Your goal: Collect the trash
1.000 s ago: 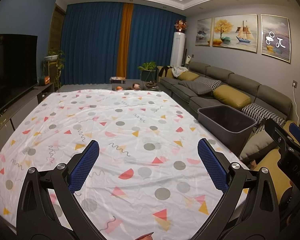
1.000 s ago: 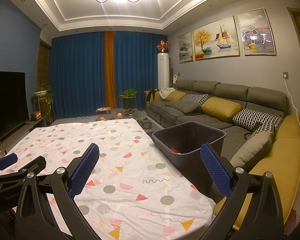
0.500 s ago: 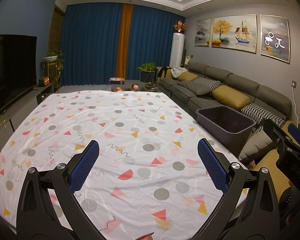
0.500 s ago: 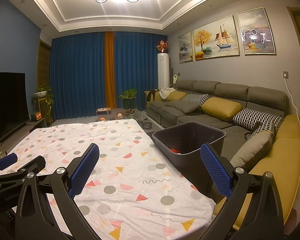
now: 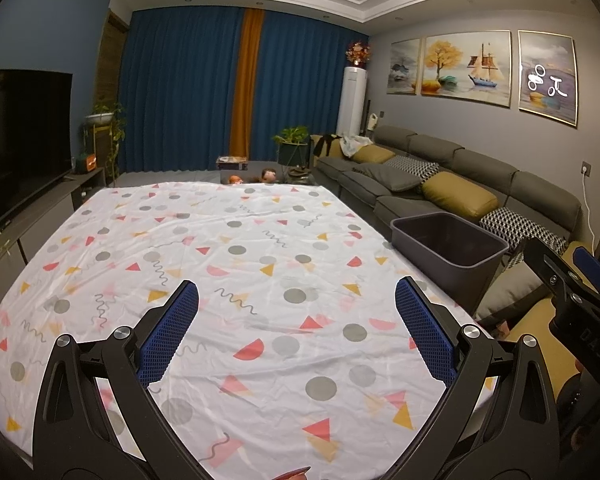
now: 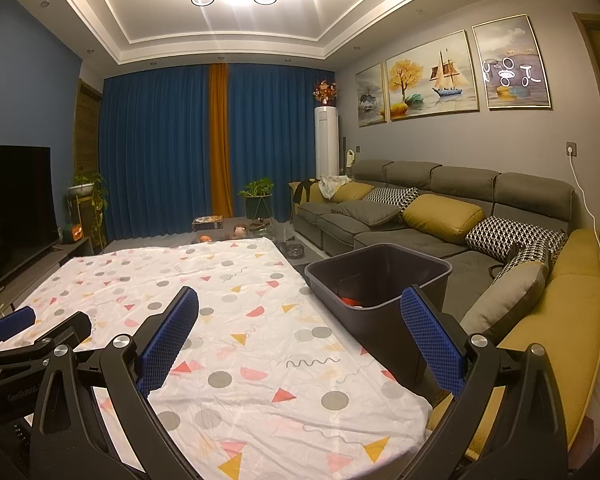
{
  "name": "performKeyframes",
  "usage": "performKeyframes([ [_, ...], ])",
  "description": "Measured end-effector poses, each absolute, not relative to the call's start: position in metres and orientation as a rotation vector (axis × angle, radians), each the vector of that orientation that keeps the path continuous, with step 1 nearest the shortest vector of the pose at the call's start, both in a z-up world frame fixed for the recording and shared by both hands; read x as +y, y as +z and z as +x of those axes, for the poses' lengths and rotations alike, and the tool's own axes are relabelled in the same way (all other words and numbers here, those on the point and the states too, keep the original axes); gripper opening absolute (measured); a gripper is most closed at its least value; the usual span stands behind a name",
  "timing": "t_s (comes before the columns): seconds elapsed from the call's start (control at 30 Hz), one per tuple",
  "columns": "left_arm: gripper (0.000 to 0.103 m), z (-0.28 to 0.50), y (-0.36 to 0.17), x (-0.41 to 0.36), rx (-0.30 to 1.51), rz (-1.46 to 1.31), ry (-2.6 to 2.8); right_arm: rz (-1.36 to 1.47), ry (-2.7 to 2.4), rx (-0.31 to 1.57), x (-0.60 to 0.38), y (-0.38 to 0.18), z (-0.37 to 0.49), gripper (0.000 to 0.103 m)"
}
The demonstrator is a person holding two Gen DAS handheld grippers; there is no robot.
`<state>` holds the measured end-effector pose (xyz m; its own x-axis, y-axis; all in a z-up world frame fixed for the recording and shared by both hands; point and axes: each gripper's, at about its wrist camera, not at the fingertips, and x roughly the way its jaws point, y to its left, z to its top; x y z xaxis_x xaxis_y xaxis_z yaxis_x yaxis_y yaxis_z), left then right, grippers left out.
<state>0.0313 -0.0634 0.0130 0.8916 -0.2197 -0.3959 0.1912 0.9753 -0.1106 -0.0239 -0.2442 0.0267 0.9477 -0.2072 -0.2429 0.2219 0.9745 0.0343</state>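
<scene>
A dark grey bin (image 6: 380, 280) stands off the table's right edge, also seen in the left wrist view as bin (image 5: 448, 242). A red piece of trash (image 6: 350, 301) lies at its bottom. My left gripper (image 5: 296, 336) hangs open above the patterned tablecloth (image 5: 240, 248) with nothing between its blue pads. My right gripper (image 6: 300, 340) is open too, empty, over the table's near right corner, its right finger in front of the bin. No trash shows on the cloth. The right gripper (image 5: 580, 280) shows at the left view's right edge, and the left gripper (image 6: 28, 332) at the right view's left edge.
A grey sofa (image 6: 420, 216) with yellow and patterned cushions runs along the right wall. A TV (image 5: 20, 128) on a low cabinet lines the left. Beyond the table's far edge stand small items and a plant (image 5: 294, 140) before blue curtains.
Both views have tilted slightly upward, so the table sits a little lower in frame. Both grippers stay open and empty.
</scene>
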Motion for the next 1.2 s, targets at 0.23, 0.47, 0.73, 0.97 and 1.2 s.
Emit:
performKeyframes([
  [0.23, 0.097, 0.0303, 0.0134, -0.0625, 0.415, -0.072, -0.218, 0.062, -0.217, 0.241, -0.2428, 0.0276, -0.0234, 0.097],
  [0.47, 0.097, 0.0288, 0.0143, -0.0630, 0.413, -0.068, -0.226, 0.065, -0.217, 0.243, -0.2447, 0.0260, -0.0243, 0.097],
  [0.73, 0.092, 0.0280, 0.0131, -0.0635, 0.413, -0.059, -0.234, 0.067, -0.217, 0.245, -0.2442, 0.0265, -0.0241, 0.097],
  [0.97, 0.092, 0.0290, 0.0131, -0.0623, 0.414, -0.063, -0.234, 0.069, -0.217, 0.245, -0.2459, 0.0257, -0.0255, 0.097],
  [1.2, 0.092, 0.0296, 0.0135, -0.0596, 0.413, -0.073, -0.231, 0.073, -0.217, 0.245, -0.2468, 0.0252, -0.0254, 0.097],
])
